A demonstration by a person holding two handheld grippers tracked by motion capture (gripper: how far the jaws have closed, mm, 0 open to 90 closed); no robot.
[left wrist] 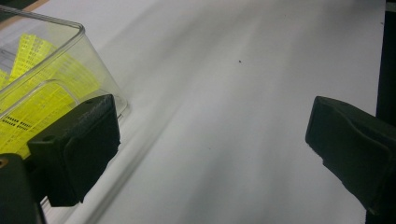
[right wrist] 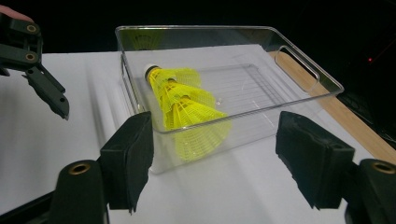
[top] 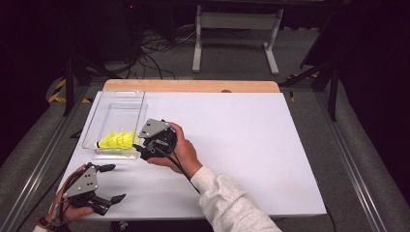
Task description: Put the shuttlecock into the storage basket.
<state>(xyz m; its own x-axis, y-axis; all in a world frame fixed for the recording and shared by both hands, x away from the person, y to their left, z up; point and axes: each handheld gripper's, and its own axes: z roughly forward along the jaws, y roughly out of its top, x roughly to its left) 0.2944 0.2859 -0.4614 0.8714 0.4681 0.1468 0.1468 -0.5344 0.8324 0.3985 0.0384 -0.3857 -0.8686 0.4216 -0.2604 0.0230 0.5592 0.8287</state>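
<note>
Landmark: clear plastic bin [top: 116,107], rectangular, with cut-out handles at both short ends, standing on the white table [top: 241,145] toward its left side. All places below are given relative to this bin.

Item 1. Left gripper [top: 112,182]. Held in the person's left hand [top: 72,208], near the table's front edge, in front of the bin's near short end and apart from it. Grey three-cornered plate on top. Jaws spread wide, nothing between them. In the left gripper view 1 jaw stands in front of the bin's near corner [left wrist: 70,60]; whether it touches the wall cannot be told. The other jaw is over bare table.

Item 2. Yellow shuttlecocks [top: 117,140]. Nested 1 inside another into a single stack, lying on their side inside the bin at its near end. The exact count cannot be told. White cork tip with dark band points toward the bin's left wall in the high view. In the right gripper view the stack [right wrist: 189,105] lies against the near wall, skirts flaring toward the camera.

Item 3. Right gripper [top: 141,151]. Held in the person's right hand [top: 181,152], grey sleeve behind it, just beside the bin's near right corner. Jaws wide apart, empty, facing the bin's near wall [right wrist: 243,126] from outside. Contact with the wall cannot be told.
</note>
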